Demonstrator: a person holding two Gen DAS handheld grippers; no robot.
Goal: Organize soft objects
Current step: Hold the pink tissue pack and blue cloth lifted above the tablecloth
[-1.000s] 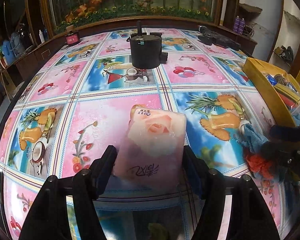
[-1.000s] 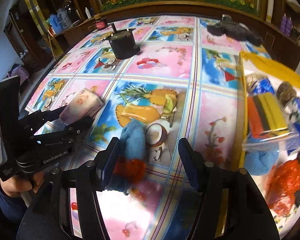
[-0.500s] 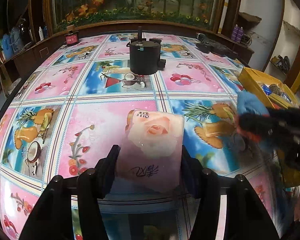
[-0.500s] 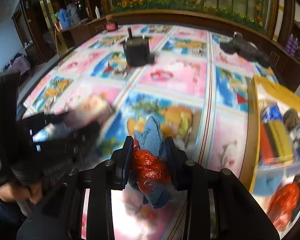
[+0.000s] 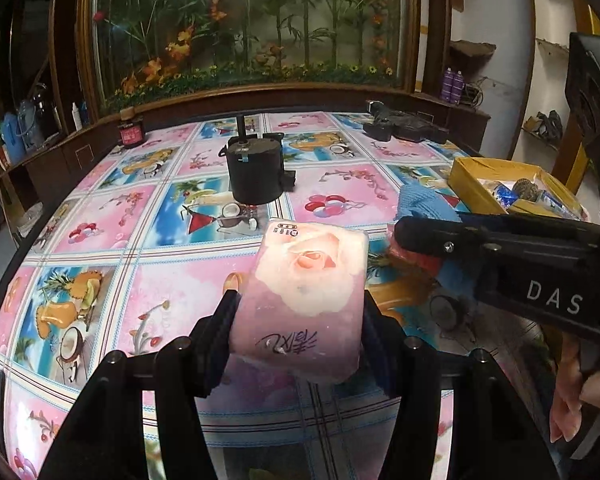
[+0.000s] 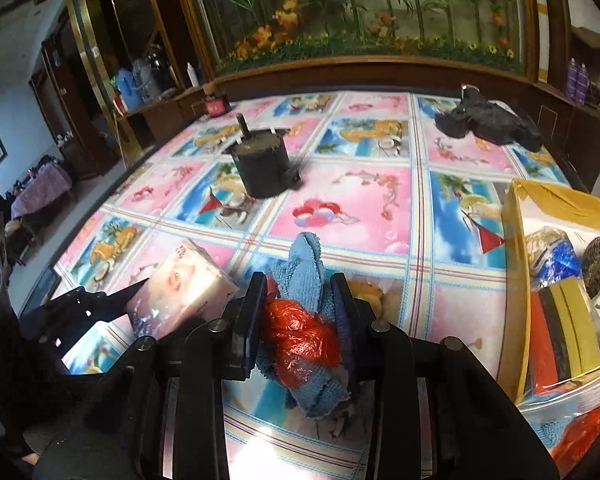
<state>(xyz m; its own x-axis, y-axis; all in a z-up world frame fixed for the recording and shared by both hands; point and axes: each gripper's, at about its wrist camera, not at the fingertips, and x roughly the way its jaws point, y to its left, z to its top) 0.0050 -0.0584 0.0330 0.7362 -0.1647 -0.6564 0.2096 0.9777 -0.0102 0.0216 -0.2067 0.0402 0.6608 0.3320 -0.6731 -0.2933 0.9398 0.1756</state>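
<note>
My left gripper (image 5: 300,316) is shut on a pink tissue pack (image 5: 306,296) printed with a rose, held a little above the table. The same tissue pack (image 6: 180,288) shows at the left of the right wrist view. My right gripper (image 6: 300,312) is shut on a bundle of blue knitted cloth (image 6: 306,268) with a crumpled red plastic piece (image 6: 300,336) in it, also lifted off the table. In the left wrist view the right gripper (image 5: 404,236) reaches in from the right, with the blue cloth (image 5: 424,206) sticking out past it.
A yellow box (image 6: 514,280) at the right holds sponges, bagged items and more cloth. A black round device (image 5: 254,174) stands mid-table. Black items (image 6: 488,120) lie at the far right corner, a small red jar (image 5: 130,134) at the far left. The table has a patterned cover (image 5: 172,292).
Both grippers shut: the left on the tissue pack, the right on the blue and red bundle. Both have since lifted their loads off the table, and the right gripper now shows close beside the left.
</note>
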